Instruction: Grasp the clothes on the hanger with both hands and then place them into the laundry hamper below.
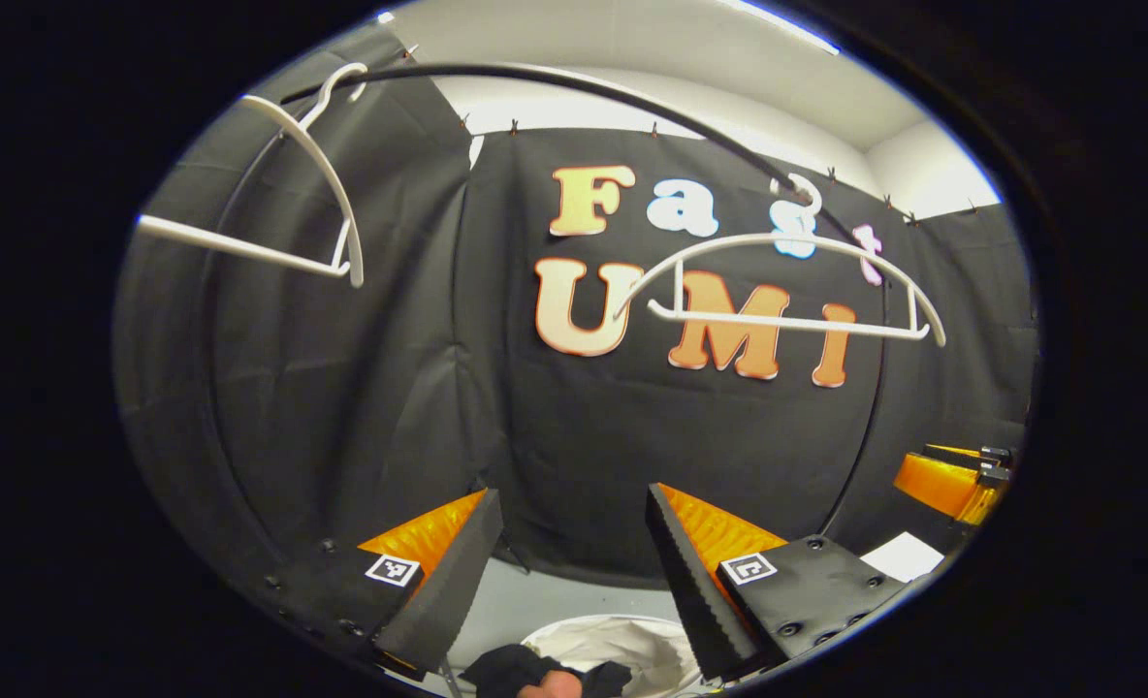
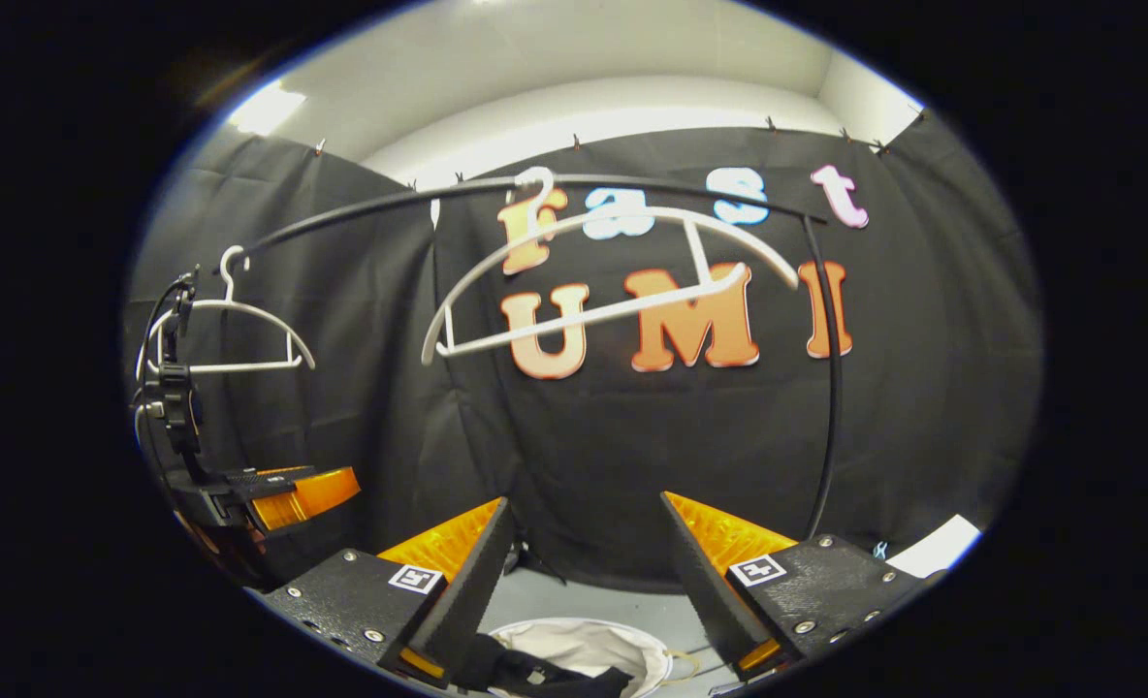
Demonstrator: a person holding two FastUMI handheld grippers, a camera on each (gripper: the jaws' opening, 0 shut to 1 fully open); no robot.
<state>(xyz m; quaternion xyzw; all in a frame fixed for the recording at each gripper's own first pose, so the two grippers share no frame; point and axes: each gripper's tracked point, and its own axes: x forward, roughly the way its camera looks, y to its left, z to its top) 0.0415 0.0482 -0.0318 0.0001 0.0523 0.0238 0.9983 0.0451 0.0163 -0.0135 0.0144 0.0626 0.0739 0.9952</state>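
In the left gripper view the left gripper has its two wedge-shaped fingers spread wide with nothing between them; each finger shows a ribbed inner face and a flat plate studded with screws and a small square marker. Just below and between the fingertips lies the laundry hamper, a round tub with a pale, soft-looking lining, and a dark crumpled garment lies over its near rim. Farther out and above hangs a white hanger of thin smooth plastic, bare, with a curved shoulder bar and a straight crossbar, hooked on a thin black rail that arches overhead. Another bare white hanger hangs up to the left, turned edge-on. Far to the right, the tip of the other gripper shows.

In the right gripper view the right gripper is likewise wide open and holds nothing, its fingers the same wedges with ribbed faces. Directly below the fingertips sits the hamper, its pale lining wrinkled, with the dark garment draped on the rim nearest the left finger. Ahead and above, a bare white hanger hangs tilted from the black rail, which bends down in a slim tube on the right. Another bare hanger hangs far to the left, and just beside it is the left gripper with its cables.
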